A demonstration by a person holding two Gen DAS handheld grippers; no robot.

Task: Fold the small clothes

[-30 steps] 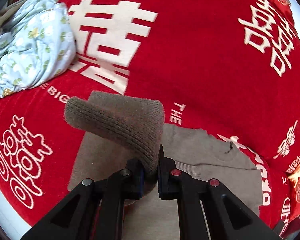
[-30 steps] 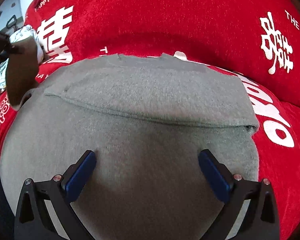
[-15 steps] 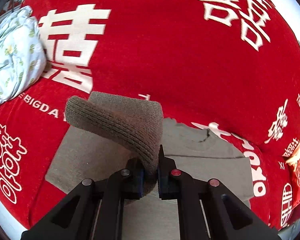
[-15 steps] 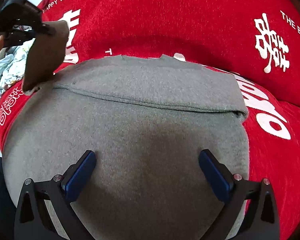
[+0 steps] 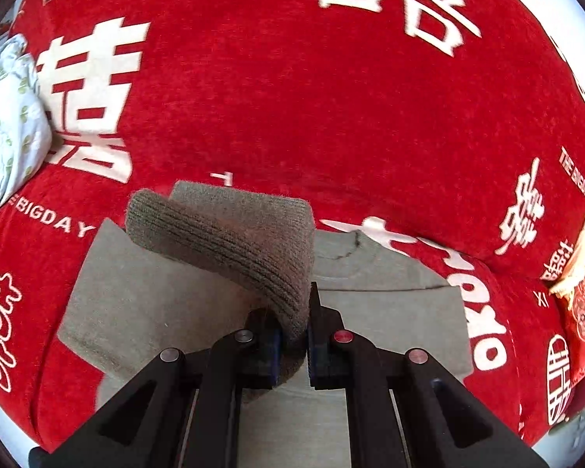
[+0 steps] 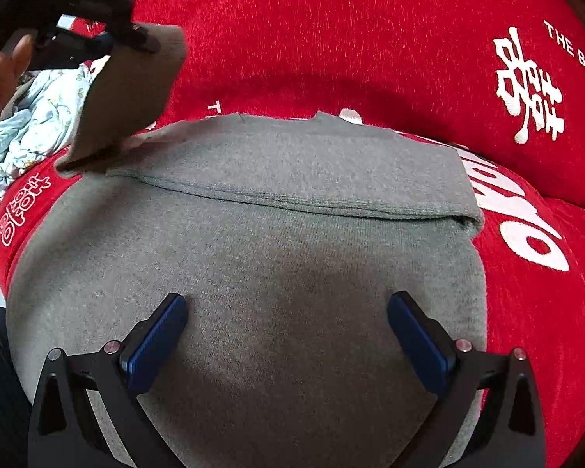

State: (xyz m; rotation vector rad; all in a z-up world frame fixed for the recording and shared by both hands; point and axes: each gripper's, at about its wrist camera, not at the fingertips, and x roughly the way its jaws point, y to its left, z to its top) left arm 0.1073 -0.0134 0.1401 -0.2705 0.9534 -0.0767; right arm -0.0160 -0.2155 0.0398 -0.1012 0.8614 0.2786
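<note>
A grey knit sweater (image 6: 277, 241) lies flat on a red blanket (image 6: 331, 39), its right side folded inward. My left gripper (image 5: 293, 341) is shut on the ribbed cuff of the left sleeve (image 5: 230, 234) and holds it lifted above the sweater's body (image 5: 148, 304). In the right wrist view, that left gripper (image 6: 136, 37) and the raised sleeve (image 6: 124, 97) appear at the upper left, with a hand (image 6: 0, 74) behind them. My right gripper (image 6: 286, 327) is open, low over the sweater's lower body, with nothing between its fingers.
A crumpled pale floral garment (image 5: 7, 124) lies on the blanket at the left, also visible as the floral garment (image 6: 31, 132) in the right wrist view. A gold-and-red embroidered cushion (image 5: 583, 284) sits at the right edge. The blanket carries white lettering.
My left gripper has carried the lifted sleeve rightward over the sweater; the floral garment has slid toward the left edge. My right gripper has stayed in place and open.
</note>
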